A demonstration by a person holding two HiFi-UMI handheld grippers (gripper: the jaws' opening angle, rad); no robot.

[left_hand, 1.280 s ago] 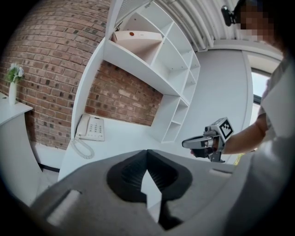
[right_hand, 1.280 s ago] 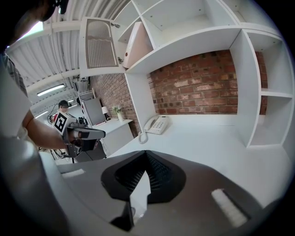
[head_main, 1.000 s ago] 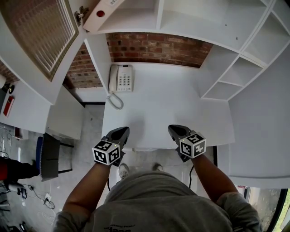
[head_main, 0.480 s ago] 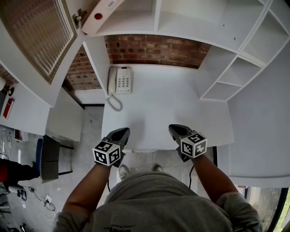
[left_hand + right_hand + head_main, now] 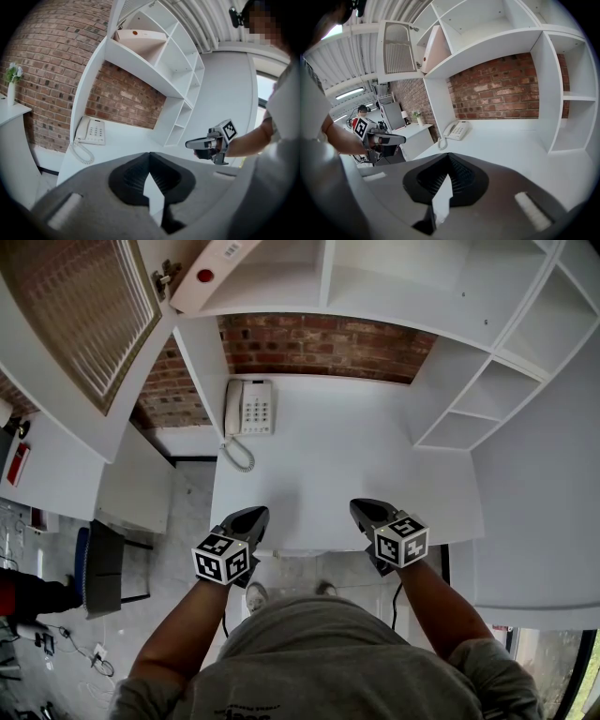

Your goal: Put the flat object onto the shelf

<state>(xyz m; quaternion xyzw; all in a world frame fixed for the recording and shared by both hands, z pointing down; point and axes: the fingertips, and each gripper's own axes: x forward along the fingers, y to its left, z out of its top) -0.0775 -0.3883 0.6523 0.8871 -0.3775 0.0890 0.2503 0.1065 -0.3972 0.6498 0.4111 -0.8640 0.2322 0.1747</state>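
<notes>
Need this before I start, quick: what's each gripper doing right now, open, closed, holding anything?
Grey two-jaw left gripper: closed, jaws together, holding nothing.
Grey two-jaw right gripper: closed, jaws together, holding nothing.

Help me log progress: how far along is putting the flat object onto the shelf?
It looks done: the flat object already sits on the upper shelf. Nothing is in hand: the left gripper and right gripper are both shut and empty at the near edge of the desk. Nothing seems left to do.
</notes>
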